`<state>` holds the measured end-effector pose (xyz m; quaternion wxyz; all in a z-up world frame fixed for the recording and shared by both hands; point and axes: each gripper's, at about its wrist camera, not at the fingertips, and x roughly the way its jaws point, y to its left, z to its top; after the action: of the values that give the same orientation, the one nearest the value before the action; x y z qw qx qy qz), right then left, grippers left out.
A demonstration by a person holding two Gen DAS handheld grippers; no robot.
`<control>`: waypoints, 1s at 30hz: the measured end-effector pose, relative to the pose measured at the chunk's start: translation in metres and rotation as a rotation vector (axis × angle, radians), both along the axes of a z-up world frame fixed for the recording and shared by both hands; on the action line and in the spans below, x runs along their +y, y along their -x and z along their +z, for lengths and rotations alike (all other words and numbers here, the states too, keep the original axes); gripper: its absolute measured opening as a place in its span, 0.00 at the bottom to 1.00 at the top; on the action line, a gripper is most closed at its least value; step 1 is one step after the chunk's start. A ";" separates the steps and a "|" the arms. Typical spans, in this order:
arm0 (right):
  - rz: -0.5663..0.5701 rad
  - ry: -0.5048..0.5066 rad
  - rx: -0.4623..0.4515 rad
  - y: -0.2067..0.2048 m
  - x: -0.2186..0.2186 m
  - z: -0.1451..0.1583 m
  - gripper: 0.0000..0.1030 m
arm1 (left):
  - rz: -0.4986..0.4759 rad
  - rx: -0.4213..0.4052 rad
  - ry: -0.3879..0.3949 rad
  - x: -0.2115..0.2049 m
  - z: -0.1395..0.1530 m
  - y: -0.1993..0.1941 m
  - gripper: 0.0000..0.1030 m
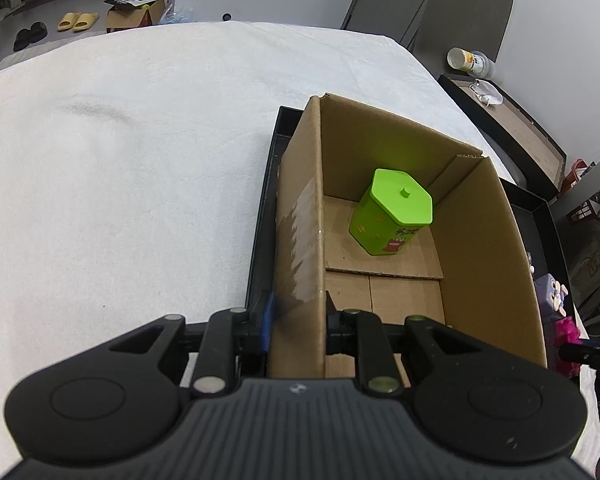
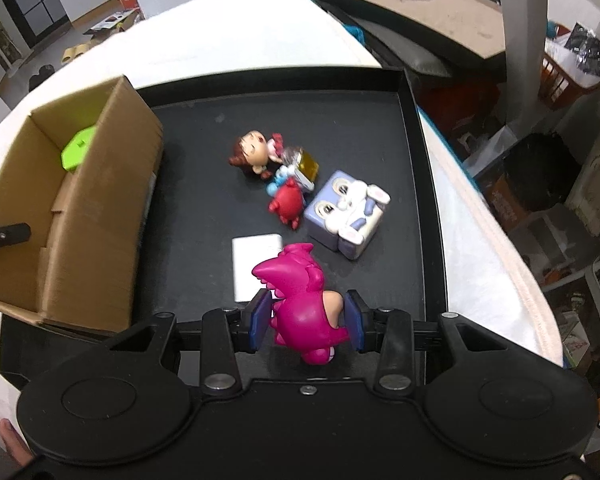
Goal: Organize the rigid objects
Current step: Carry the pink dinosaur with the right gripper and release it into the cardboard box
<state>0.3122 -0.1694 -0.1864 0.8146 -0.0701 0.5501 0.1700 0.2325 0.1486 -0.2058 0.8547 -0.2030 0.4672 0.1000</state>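
My left gripper (image 1: 298, 320) is shut on the near left wall of the open cardboard box (image 1: 300, 232), one finger outside and one inside. A green hexagonal tin (image 1: 392, 212) stands inside the box at its far end. My right gripper (image 2: 307, 318) is shut on a magenta dinosaur figure (image 2: 300, 300), held just above the black tray (image 2: 204, 152). On the tray lie a brown-haired doll figure (image 2: 254, 154), a red figure (image 2: 287, 202), a lavender bunny block (image 2: 346, 214) and a white card (image 2: 252, 268). The box (image 2: 80, 200) sits on the tray's left side.
The tray rests on a white cloth-covered table (image 1: 120, 160). A dark side table (image 2: 420, 12) with a mask and cups stands beyond the table's far right. Shelves and clutter lie to the right. The left gripper's finger (image 2: 4, 236) shows at the box.
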 end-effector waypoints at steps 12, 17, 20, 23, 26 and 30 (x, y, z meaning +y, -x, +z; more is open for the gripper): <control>0.051 0.001 -0.082 0.004 0.026 0.037 0.38 | 0.002 -0.005 -0.004 0.000 0.004 0.003 0.19; 0.074 0.001 -0.108 0.005 0.043 0.053 0.38 | 0.005 -0.009 0.002 0.001 0.004 0.005 0.19; 0.091 0.001 -0.123 0.004 0.055 0.062 0.38 | 0.003 -0.008 0.002 0.001 0.004 0.005 0.19; 0.112 0.004 -0.137 0.003 0.069 0.070 0.38 | 0.003 -0.008 0.012 0.004 0.004 0.003 0.19; 0.128 0.008 -0.149 0.001 0.082 0.077 0.38 | 0.000 -0.012 0.016 0.004 0.003 0.003 0.20; 0.149 0.011 -0.161 -0.001 0.098 0.083 0.38 | -0.005 -0.011 0.034 0.006 0.001 0.003 0.20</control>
<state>0.3129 -0.0713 -0.1036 0.8408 -0.1288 0.4771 0.2211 0.2296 0.1551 -0.2045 0.8539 -0.2169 0.4647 0.0886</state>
